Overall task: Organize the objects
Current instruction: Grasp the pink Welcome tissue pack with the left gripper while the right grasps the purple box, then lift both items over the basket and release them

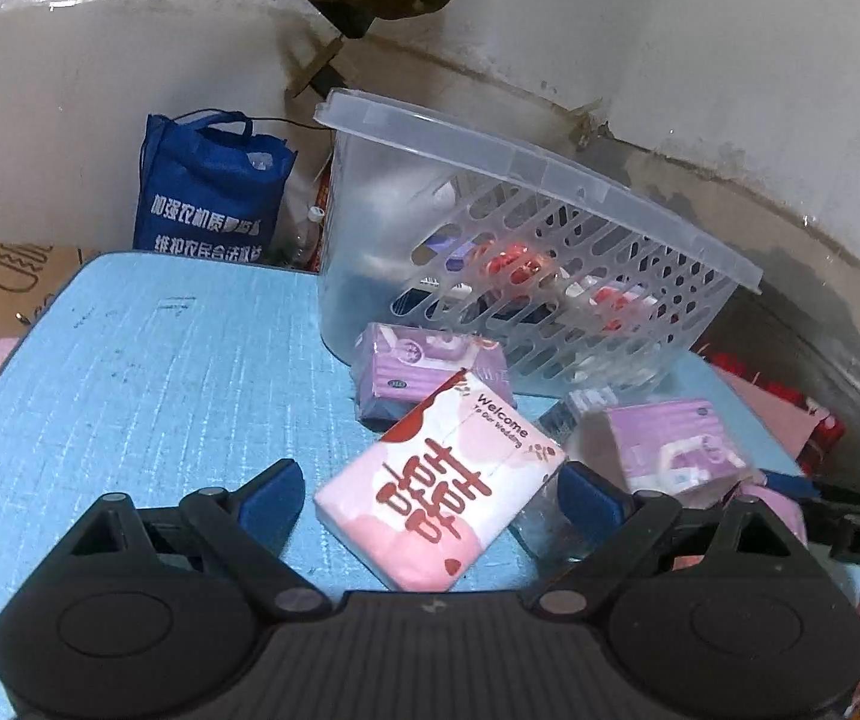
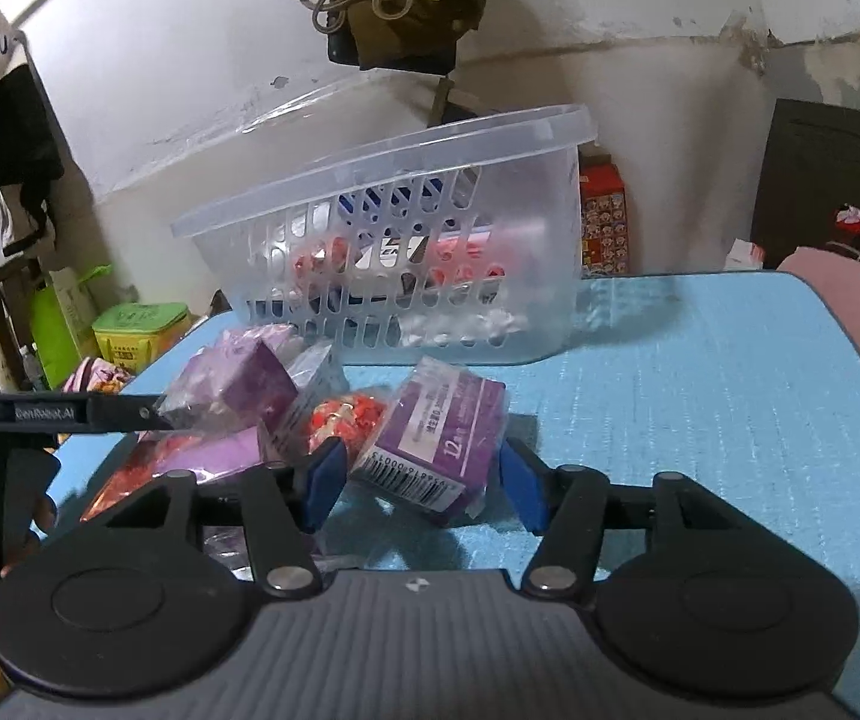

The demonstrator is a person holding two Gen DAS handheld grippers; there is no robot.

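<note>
The clear slotted basket [image 1: 526,252] is sitting at the back of the blue bench [image 1: 129,360], already holding packets. In front of it, your left hand-held gripper [image 1: 430,501] is standing released around the pink wedding tissue pack [image 1: 439,489], pads not touching. That pack looks light, soft and film-slick, so take it across its short sides. Your right hand-held gripper [image 2: 423,483] is bracketing the purple boxed pack [image 2: 430,444]; whether it is clenching, you cannot tell.
</note>
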